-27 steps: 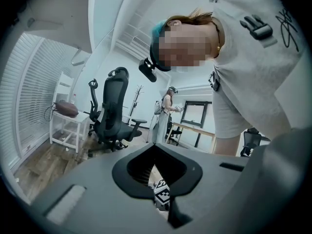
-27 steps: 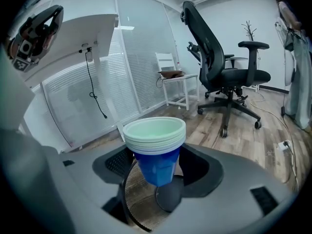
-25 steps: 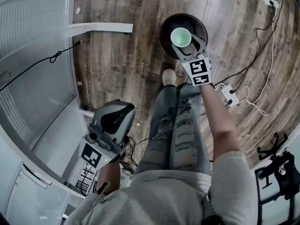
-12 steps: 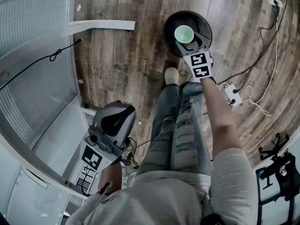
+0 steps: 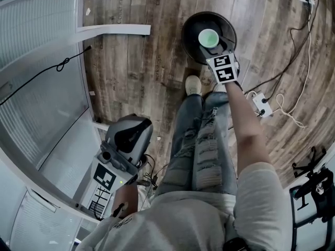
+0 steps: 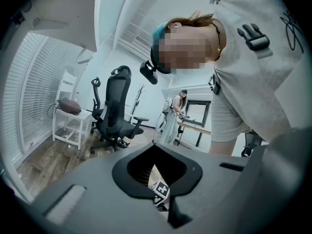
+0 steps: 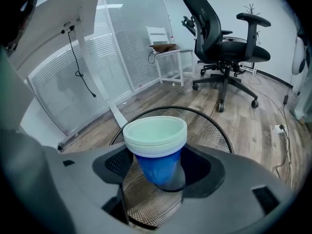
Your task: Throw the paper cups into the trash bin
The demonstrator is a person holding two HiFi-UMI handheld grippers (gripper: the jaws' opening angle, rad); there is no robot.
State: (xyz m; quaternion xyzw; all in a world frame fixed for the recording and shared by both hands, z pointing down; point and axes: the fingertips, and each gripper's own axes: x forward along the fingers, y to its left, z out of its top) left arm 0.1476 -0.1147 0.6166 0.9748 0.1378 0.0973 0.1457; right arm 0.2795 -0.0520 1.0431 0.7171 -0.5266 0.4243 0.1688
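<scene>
A stack of blue paper cups (image 7: 157, 147) with pale green insides is held upright in my right gripper (image 7: 158, 174), whose jaws are shut on its sides. Right behind and below the cups stands the round black mesh trash bin (image 7: 207, 118). From the head view, the cups (image 5: 208, 37) hang over the bin (image 5: 191, 27), with the right gripper (image 5: 214, 54) reaching out ahead of the person's legs. My left gripper (image 5: 125, 140) is held low at the person's left side. It points up at the person, and the left gripper (image 6: 157, 172) is shut on nothing.
A power strip (image 5: 259, 104) and loose cables (image 5: 293, 41) lie on the wooden floor to the right of the bin. A white frame bar (image 5: 112, 30) and a glass wall with blinds are to the left. An office chair (image 7: 229, 48) and a white side table (image 7: 168, 50) stand beyond the bin.
My right gripper has shifted a little to the right with the cups, staying over the bin. The left gripper has hardly moved.
</scene>
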